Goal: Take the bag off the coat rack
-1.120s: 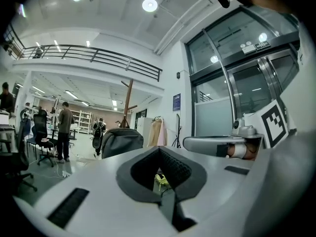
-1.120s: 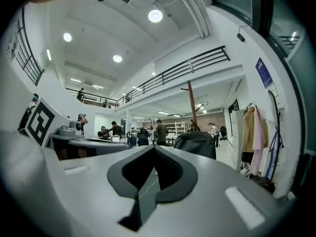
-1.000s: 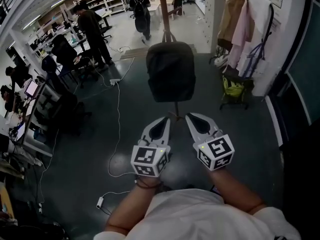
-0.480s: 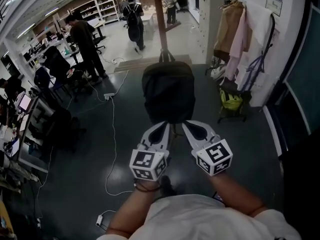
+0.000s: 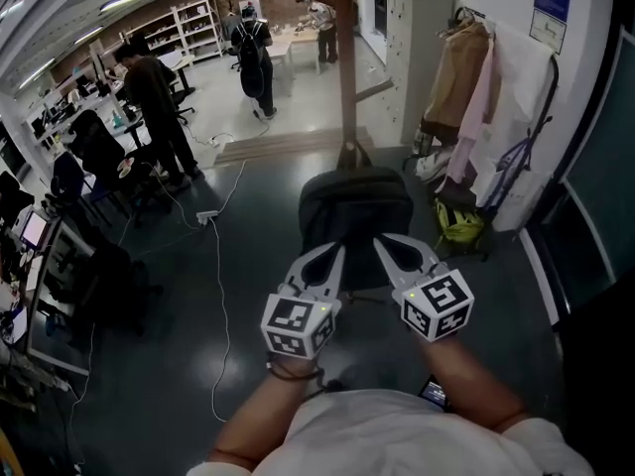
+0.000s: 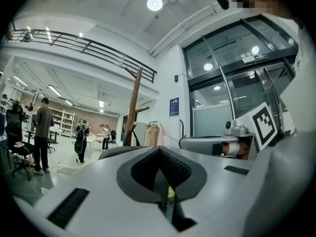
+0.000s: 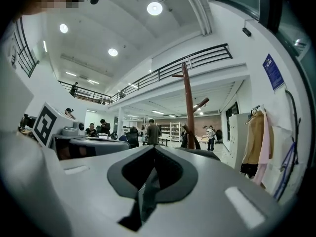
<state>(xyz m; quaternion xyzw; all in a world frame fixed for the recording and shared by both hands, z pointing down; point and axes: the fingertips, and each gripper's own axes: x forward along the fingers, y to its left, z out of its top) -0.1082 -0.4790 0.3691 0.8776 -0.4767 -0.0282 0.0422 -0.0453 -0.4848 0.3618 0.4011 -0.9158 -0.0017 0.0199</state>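
Lowest in the frame, the left forearm (image 5: 260, 416) and right forearm (image 5: 478, 387) reached forward from a white shirt (image 5: 397, 434), side by side and roughly level, over the dark grey floor (image 5: 179, 365). Each carried a grey two-jaw tool topped by a marker cube.

The left claw (image 5: 333, 256) angled up and right and the right claw (image 5: 387, 246) angled up and left, so the tips leaned towards each other. Both claws were clenched, jaws meeting at the tips with nothing between them, as each gripper view confirmed.

Just beyond the tips, at the frame's centre, hung the black fabric backpack (image 5: 355, 211). It was rounded and boxy with a matt surface, and a dark loop handle at its top rested against the brown wooden coat rack pole (image 5: 345, 62). In the head view the claw tips overlapped its lower edge; contact could not be told.

Further right, a tan coat (image 5: 452, 72) and a pink garment (image 5: 486, 82) hung by the white wall above a yellow-green bag (image 5: 458, 224). A white cable (image 5: 220, 266) trailed across the floor at left. In the upper left stood a person in dark clothes (image 5: 154, 97).
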